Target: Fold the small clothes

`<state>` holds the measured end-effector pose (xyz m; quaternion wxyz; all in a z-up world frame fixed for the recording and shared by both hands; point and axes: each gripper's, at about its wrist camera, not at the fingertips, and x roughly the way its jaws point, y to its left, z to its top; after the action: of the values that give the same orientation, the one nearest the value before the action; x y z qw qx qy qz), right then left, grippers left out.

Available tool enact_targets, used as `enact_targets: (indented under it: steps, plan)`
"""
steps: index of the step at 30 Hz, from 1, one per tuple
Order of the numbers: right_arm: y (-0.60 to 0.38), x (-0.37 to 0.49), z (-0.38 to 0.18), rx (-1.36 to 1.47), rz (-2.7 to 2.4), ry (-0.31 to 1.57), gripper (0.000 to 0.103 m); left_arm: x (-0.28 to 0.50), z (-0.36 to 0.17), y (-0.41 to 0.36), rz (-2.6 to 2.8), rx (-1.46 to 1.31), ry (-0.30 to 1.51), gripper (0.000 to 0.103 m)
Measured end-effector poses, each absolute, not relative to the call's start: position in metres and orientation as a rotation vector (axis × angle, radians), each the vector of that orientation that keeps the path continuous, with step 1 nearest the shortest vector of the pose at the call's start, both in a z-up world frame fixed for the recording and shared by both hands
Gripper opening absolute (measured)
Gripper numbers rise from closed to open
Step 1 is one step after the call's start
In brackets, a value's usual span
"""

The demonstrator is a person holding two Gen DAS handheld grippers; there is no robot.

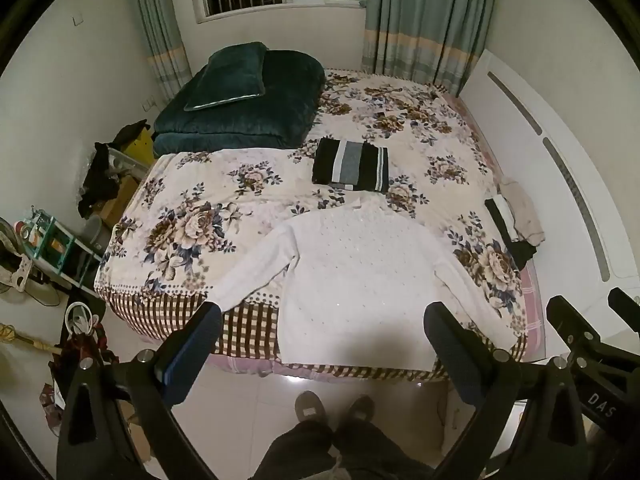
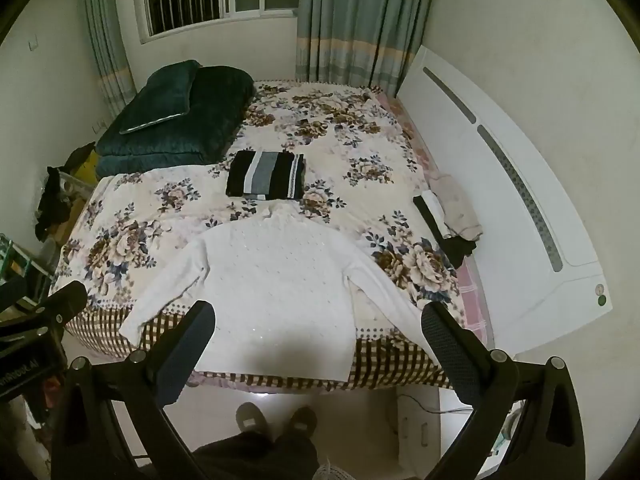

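Note:
A white knitted sweater (image 1: 352, 276) lies flat, sleeves spread, at the near edge of the bed (image 1: 180, 220); it also shows in the right wrist view (image 2: 276, 280). Its hem hangs slightly over the edge. A folded black, grey and white striped garment (image 1: 350, 165) lies beyond it, also in the right wrist view (image 2: 265, 176). My left gripper (image 1: 322, 320) is open and empty, held above the floor just short of the sweater's hem. My right gripper (image 2: 318, 320) is open and empty, at the same height beside it.
A small pile of clothes (image 1: 516, 220) lies at the bed's right edge by the white headboard (image 1: 560, 168). A dark green folded quilt and pillow (image 1: 240, 100) sit at the far left. Clutter and a shelf (image 1: 52, 240) stand left of the bed. The person's feet (image 1: 332, 404) are below.

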<state>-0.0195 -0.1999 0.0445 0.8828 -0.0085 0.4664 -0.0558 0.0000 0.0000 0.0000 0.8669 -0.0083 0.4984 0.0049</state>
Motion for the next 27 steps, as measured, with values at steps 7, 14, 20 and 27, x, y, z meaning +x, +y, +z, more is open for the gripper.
enact_targets:
  steps: [7,14,20,27]
  plan:
    - [-0.194,-0.02,0.047,-0.007,-0.116,0.97,0.103,0.001,0.001,0.001,0.01,-0.013,1.035,0.103]
    - [-0.194,-0.021,0.052,-0.004,-0.111,0.965,0.103,0.003,0.002,-0.002,0.013,-0.012,1.031,0.103]
    - [-0.188,-0.02,0.057,0.001,-0.108,0.965,0.103,0.006,0.002,0.003,0.01,-0.01,1.025,0.103]
    - [-0.188,-0.019,0.057,0.004,-0.105,0.965,0.103,0.009,0.006,0.003,0.009,-0.012,1.022,0.103]
